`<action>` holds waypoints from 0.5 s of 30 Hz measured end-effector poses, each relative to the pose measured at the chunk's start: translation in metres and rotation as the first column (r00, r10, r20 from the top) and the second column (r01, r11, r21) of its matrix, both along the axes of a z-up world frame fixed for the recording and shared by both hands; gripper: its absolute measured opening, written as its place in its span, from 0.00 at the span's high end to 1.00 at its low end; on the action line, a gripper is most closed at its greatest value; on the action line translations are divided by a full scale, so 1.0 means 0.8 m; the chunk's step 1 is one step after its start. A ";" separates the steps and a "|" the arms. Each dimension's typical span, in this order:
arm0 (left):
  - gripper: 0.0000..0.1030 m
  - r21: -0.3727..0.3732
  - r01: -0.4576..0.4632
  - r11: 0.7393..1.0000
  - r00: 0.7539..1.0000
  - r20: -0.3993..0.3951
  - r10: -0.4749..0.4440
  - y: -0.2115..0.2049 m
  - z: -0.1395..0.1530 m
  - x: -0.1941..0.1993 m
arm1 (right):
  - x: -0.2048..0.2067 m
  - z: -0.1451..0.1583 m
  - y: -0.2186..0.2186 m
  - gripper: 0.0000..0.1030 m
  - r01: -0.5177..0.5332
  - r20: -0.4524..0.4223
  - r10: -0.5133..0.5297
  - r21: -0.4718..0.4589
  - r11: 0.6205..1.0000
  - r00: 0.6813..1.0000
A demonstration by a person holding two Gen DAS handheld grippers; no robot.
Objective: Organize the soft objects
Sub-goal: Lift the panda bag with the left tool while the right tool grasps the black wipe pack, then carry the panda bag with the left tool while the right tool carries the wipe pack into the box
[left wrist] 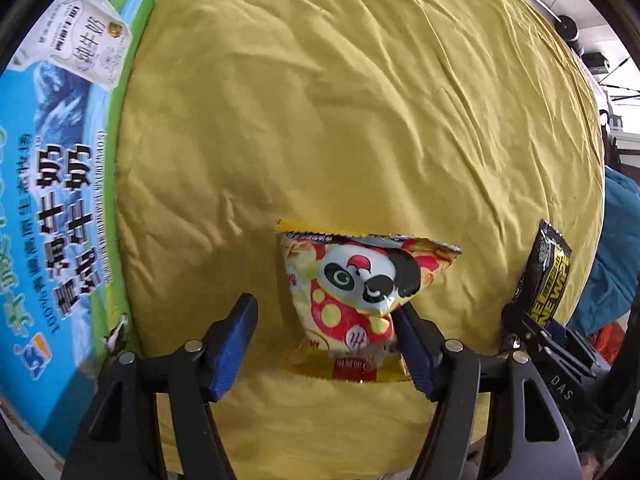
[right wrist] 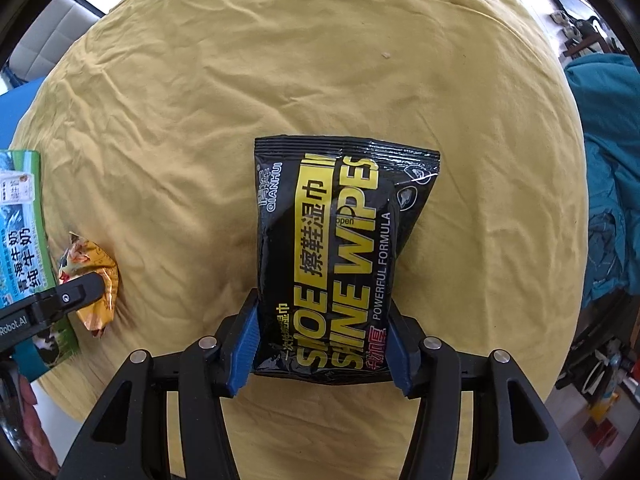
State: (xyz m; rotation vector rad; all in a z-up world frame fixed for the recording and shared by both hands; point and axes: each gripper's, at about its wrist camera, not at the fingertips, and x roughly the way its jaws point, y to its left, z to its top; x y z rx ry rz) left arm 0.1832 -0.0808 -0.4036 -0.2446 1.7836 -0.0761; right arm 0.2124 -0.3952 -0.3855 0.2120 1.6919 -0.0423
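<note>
**Right gripper** [right wrist: 322, 340]. Black frame, blue ribbed pads. Jaws closed part-way onto the lower end of the shoe-wipes pack [right wrist: 340, 248], one pad pressed against each long side. Pointed down over the table.

**Shoe-wipes pack.** Flat pouch of glossy black film with yellow lettering and crimped end seams. Soft-filled, slightly pinched where the pads bear. It is held in the right gripper's grasp above the middle of the yellow cloth [right wrist: 280, 80]; whether its far end touches the cloth cannot be told.

**Left gripper** [left wrist: 324, 344]. Same build. Jaws stand apart. One pad touches the edge of the panda snack bag [left wrist: 360, 284]; the other stands clear of it, so nothing is gripped.

**Panda snack bag.** Small crinkled foil packet in red, yellow and white, with a serrated top seam, puffed and creased. It lies on the cloth between the left jaws, near the milk carton box [left wrist: 60, 184].

**Milk carton box.** Printed cardboard in blue and green, rigid, at the cloth's edge.

**Yellow cloth.** Wrinkled woven cover over a round table.

**Step in hand (judged).** Gathering: one item secured, the second being framed for pick-up.

**Next move (judged).** Centre the left jaws on the packet and close gently, since the foil will crumple and may slip. Then carry both to a common place.
</note>
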 end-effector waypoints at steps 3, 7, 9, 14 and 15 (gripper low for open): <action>0.36 -0.014 -0.008 1.000 1.000 0.005 0.008 -0.010 -0.010 -0.003 | 0.001 -0.002 0.000 0.43 0.016 0.001 -0.016 -0.004 1.000 1.000; 0.37 0.008 -0.013 1.000 1.000 0.023 0.013 -0.028 -0.017 0.001 | -0.003 -0.007 0.003 0.42 0.035 0.008 -0.035 -0.012 0.999 0.999; 0.44 0.045 0.013 0.999 0.999 0.042 -0.015 -0.038 -0.015 -0.006 | -0.001 -0.008 0.002 0.42 0.033 0.009 -0.033 -0.017 0.999 0.999; 0.57 0.120 0.071 0.990 0.992 0.097 -0.082 -0.061 -0.008 -0.019 | -0.006 -0.010 0.006 0.42 0.027 0.006 -0.027 -0.039 0.999 1.000; 0.57 0.122 0.074 0.990 0.991 0.098 -0.086 -0.064 -0.004 -0.017 | -0.006 -0.010 0.010 0.42 0.028 0.005 -0.028 -0.043 0.999 1.000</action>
